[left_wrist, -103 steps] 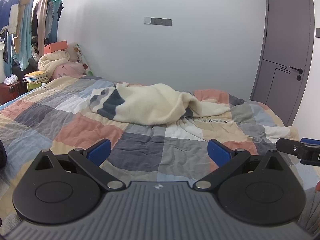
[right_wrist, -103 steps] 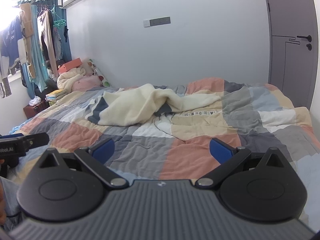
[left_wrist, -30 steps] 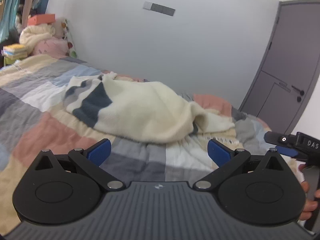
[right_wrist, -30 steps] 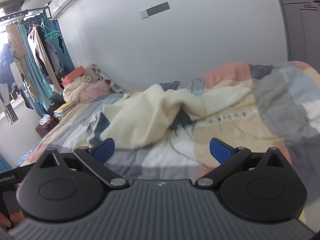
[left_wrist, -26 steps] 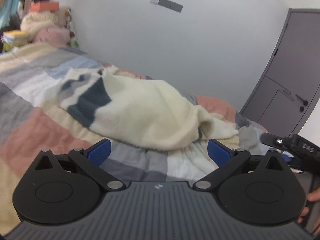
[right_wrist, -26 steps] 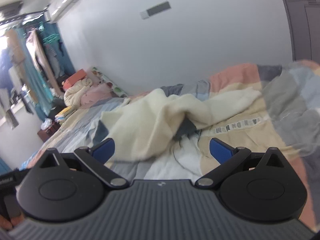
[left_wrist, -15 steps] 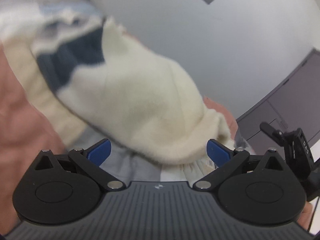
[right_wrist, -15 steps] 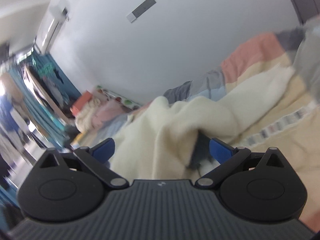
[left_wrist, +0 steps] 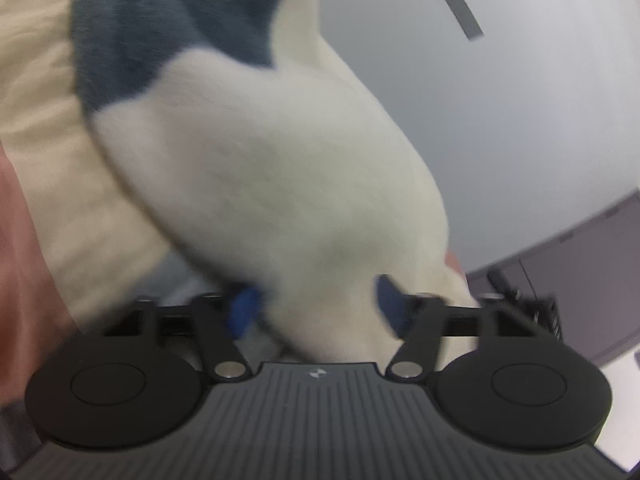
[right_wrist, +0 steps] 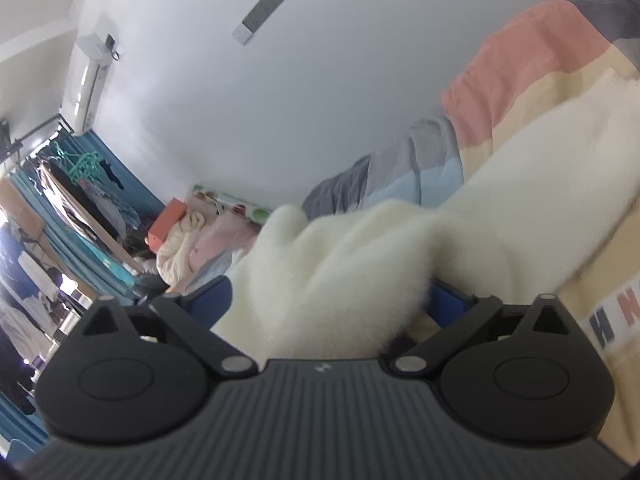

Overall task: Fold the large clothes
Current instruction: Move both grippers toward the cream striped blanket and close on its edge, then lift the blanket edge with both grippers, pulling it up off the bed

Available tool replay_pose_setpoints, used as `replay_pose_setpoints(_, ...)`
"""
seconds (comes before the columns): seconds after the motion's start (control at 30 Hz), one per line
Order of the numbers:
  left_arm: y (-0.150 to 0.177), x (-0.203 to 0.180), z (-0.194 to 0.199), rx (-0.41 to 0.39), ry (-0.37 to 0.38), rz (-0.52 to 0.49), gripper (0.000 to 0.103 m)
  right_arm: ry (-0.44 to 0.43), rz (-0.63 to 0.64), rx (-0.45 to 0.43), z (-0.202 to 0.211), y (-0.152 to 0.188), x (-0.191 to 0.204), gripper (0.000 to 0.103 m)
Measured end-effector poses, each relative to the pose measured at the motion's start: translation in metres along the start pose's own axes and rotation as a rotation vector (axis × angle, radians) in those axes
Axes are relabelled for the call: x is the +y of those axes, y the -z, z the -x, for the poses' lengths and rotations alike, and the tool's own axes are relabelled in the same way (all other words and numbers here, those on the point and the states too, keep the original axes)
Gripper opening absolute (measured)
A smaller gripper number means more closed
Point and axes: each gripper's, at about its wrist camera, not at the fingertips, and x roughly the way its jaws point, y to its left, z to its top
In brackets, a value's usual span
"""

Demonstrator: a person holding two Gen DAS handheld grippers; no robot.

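- Left hand-held gripper: tipped a little downward and rolled to one side, so the wall and door look slanted behind it.
- Jaws closing, about half open, with the blue pads on both sides of a soft fold of the fluffy sweater. Picture blurred, so cannot tell if the pads press the cloth yet.
- Right hand-held gripper: also tipped slightly down and rolled, room leaning sideways behind it.
- Jaws wide but closing, a cream lump of the same sweater pushed right in between the blue pads. Not squeezed yet.
- Sweater lying on the bed's patchwork quilt, cream with a dark blue patch toward 11 o'clock in the left view.
- In the right view, fluffy cloth running from between the pads out toward 2 o'clock.
- Big printed letters on the quilt at 3 o'clock of the right hand-held gripper, looking like "H" and "N", the rest cut off.
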Motion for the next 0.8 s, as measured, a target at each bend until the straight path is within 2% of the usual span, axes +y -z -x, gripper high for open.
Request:
replay_pose_setpoints(0.03, -0.003, 0.003, -0.001, -0.003, -0.007, 0.013, 0.034, -0.001, -0.007, -0.006, 0.001, -0.001, -0.003, 0.079)
replay_pose_setpoints(0.07, -0.007, 0.005, -0.001, -0.004, -0.011, 0.019, 0.027, 0.018, -0.009, -0.009, 0.002, -0.002, -0.005, 0.057)
replay_pose_setpoints(0.1, -0.009, 0.006, 0.0, -0.011, -0.011, 0.014, 0.02, 0.043, -0.01, -0.006, 0.003, -0.004, -0.008, 0.04)
replay_pose_setpoints(0.2, -0.012, -0.003, 0.013, -0.041, 0.007, -0.04, 0.011, 0.04, -0.04, -0.002, 0.008, -0.007, -0.021, 0.027)
replay_pose_setpoints(0.33, -0.012, -0.026, 0.044, -0.096, 0.043, -0.083, 0.008, 0.031, 0.014, 0.012, 0.026, -0.005, -0.013, 0.022)
replay_pose_setpoints(0.57, -0.016, -0.056, 0.138, -0.176, 0.102, -0.138, 0.006, -0.021, 0.091, 0.014, 0.08, -0.003, 0.03, 0.021)
replay_pose_setpoints(0.67, -0.001, -0.056, 0.188, -0.208, 0.126, -0.166, 0.004, -0.048, 0.138, 0.017, 0.113, 0.006, 0.053, 0.021)
replay_pose_setpoints(0.73, 0.013, -0.058, 0.221, -0.219, 0.176, -0.184, 0.0, -0.06, 0.156, 0.02, 0.137, 0.014, 0.065, 0.021)
replay_pose_setpoints(0.8, 0.021, -0.069, 0.247, -0.228, 0.159, -0.224, 0.0, -0.071, 0.158, 0.029, 0.158, 0.024, 0.074, 0.021)
